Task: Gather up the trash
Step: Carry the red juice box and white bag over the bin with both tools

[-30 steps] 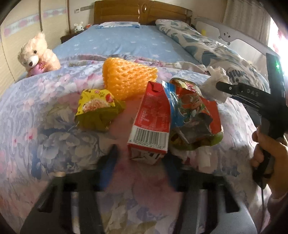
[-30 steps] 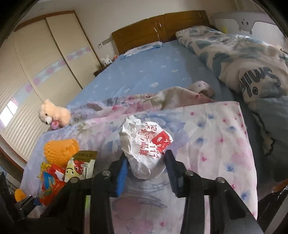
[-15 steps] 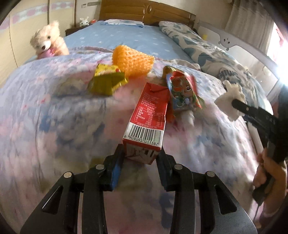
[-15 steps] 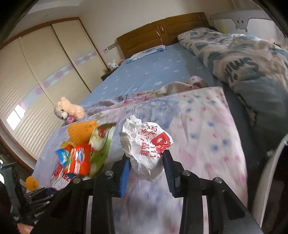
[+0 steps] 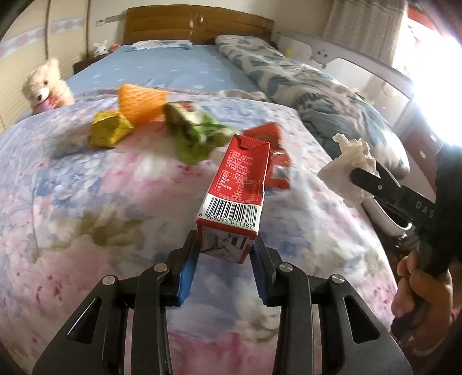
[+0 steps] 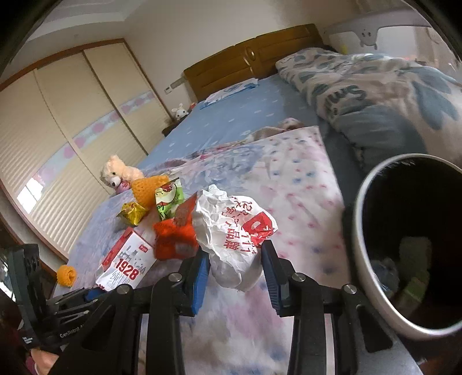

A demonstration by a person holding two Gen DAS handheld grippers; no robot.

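My left gripper (image 5: 223, 253) is shut on a red milk carton (image 5: 236, 193) and holds it above the floral quilt (image 5: 101, 202). My right gripper (image 6: 235, 265) is shut on a crumpled white paper wrapper with red print (image 6: 234, 233), held beside a grey trash bin (image 6: 361, 230) at the right. The same wrapper (image 5: 349, 167) and right gripper show at the right of the left wrist view. The carton (image 6: 127, 262) also shows in the right wrist view. On the quilt lie an orange foam net (image 5: 141, 102), a yellow wrapper (image 5: 109, 129), a green packet (image 5: 196, 132) and a red wrapper (image 5: 274, 153).
A teddy bear (image 5: 46, 89) sits at the quilt's far left. A wooden headboard (image 5: 196, 24) stands at the back, a rolled blue-patterned duvet (image 5: 303, 86) on the right. The bin (image 6: 410, 259) holds some rubbish. A small orange foam piece (image 6: 66, 275) lies at the quilt's left edge.
My left gripper closed on the carton and lifted it off the quilt. My right gripper carried the white wrapper to the right, up to the trash bin.
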